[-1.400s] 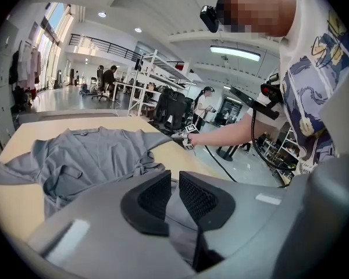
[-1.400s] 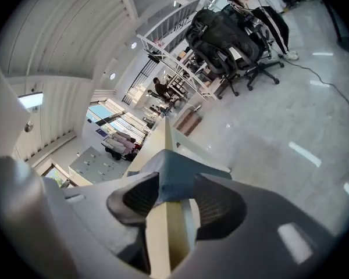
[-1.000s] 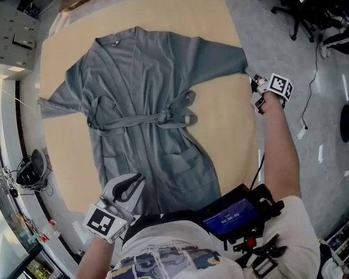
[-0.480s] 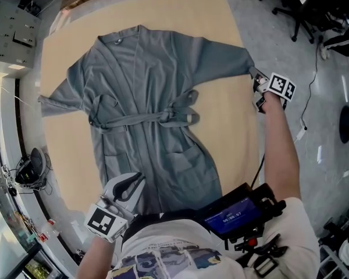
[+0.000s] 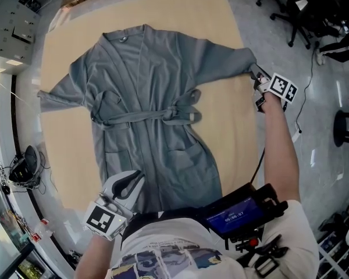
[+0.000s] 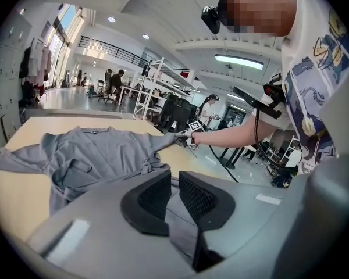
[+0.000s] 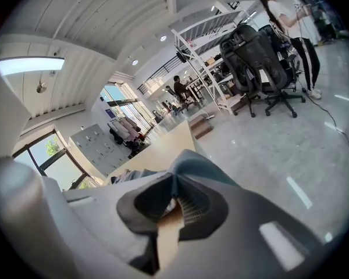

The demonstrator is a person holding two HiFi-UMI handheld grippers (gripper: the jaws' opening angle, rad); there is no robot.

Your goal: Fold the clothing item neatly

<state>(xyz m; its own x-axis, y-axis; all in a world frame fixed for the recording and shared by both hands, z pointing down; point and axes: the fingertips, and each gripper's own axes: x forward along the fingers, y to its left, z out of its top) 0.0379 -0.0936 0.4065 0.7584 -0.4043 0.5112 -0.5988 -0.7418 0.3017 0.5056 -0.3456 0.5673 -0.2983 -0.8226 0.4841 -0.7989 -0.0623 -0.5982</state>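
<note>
The robe (image 5: 145, 92) lies spread flat, front up, on the table (image 5: 235, 132), with its belt (image 5: 142, 117) tied across the waist. It stretches ahead of the left gripper (image 5: 127, 186) and out to the left of the right gripper (image 5: 257, 80).

The right gripper is clenched on the cuff of the near sleeve (image 5: 230, 60). Its jaws have just been closing, and grey cloth is pinched between the pads (image 7: 192, 205) and bulges out just beyond them.

The left gripper grasps the hem (image 5: 163, 193) at the table's near edge. The cloth runs through the narrow slit between its jaws and fans out ahead.

The other sleeve (image 5: 58, 95) lies flat, well apart from both grippers. Beyond the right gripper, office chairs (image 7: 259, 57) stand on a grey floor (image 5: 314, 127).
</note>
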